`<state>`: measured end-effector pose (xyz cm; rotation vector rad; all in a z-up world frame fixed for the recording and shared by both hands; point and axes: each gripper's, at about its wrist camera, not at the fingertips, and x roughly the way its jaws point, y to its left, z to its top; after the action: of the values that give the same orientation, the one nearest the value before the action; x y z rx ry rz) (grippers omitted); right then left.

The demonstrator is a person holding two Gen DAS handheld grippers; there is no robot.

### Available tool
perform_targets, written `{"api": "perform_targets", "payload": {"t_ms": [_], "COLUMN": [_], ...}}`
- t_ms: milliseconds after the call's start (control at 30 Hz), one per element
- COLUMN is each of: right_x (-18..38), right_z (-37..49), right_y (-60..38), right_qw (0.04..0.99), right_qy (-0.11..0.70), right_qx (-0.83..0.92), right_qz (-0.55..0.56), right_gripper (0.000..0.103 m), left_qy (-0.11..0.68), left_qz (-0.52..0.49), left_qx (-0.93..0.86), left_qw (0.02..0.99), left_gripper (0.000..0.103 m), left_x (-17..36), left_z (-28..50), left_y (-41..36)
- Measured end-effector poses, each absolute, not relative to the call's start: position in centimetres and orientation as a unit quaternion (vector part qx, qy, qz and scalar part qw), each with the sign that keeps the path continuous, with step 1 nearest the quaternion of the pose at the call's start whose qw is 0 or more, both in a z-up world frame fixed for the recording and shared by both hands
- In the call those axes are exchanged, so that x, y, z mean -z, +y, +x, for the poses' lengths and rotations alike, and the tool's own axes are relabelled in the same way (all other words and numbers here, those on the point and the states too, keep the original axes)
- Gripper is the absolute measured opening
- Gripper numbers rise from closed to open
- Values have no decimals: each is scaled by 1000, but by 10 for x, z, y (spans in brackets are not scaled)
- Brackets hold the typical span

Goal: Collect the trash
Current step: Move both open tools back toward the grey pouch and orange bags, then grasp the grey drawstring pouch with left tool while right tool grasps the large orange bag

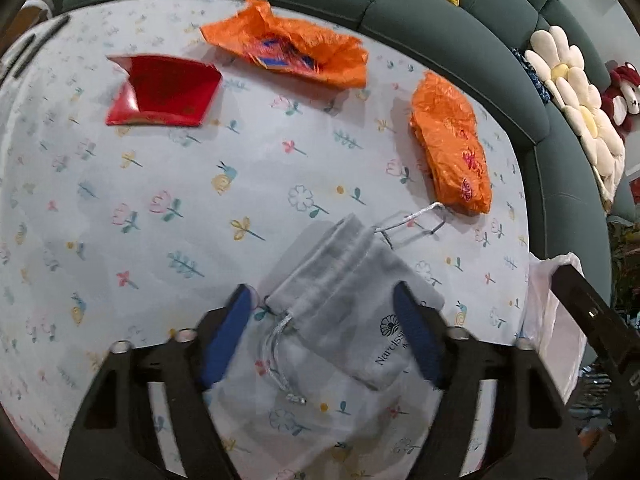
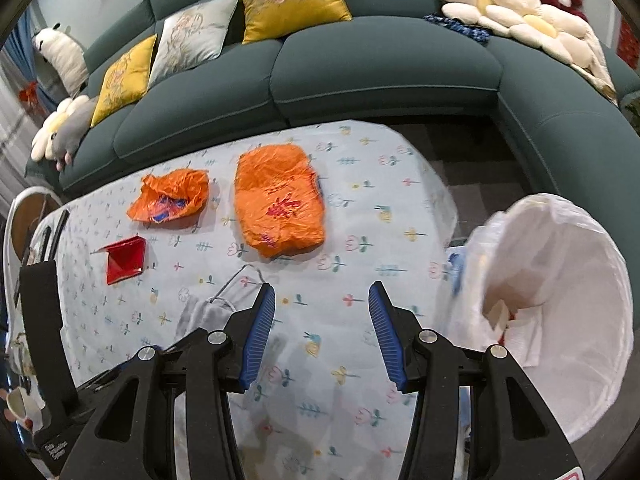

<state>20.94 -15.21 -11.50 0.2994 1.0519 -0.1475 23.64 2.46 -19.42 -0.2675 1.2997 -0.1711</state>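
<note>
A curved dark green upholstered sofa fills the top of the right wrist view, behind a table under a pale floral-print cloth. At right, a white plastic bin liner gapes open, crumpled paper inside. A folded orange plastic bag lies mid-frame, a crumpled orange wrapper to its left, a torn red cardboard box lower left. In the left wrist view, the left gripper straddles a grey drawstring fabric pouch, jaws apart, blue pads not pressing it. The right gripper hangs over bare cloth, jaws apart, empty.
</note>
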Motion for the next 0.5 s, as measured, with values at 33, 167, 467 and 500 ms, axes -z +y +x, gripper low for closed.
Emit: {"api": "perform_targets", "payload": {"t_ms": [33, 167, 467, 500], "right_x": [119, 131, 143, 144], "right_z": [215, 233, 284, 289], "right_y": [-149, -145, -137, -137], "right_qw": [850, 845, 840, 840], "right_qy": [503, 512, 520, 520], "right_qx": [68, 66, 67, 68], "right_qz": [140, 140, 138, 140], "right_gripper": [48, 48, 51, 57], "left_qy": [606, 595, 560, 557], "left_qz": [-122, -97, -97, -103], "left_qx": [82, 101, 101, 95], "left_qw": [782, 791, 816, 819], "left_gripper": [54, 25, 6, 6], "left_x": [197, 196, 174, 171], "left_z": [237, 237, 254, 258], "left_y": [24, 18, 42, 49]}}
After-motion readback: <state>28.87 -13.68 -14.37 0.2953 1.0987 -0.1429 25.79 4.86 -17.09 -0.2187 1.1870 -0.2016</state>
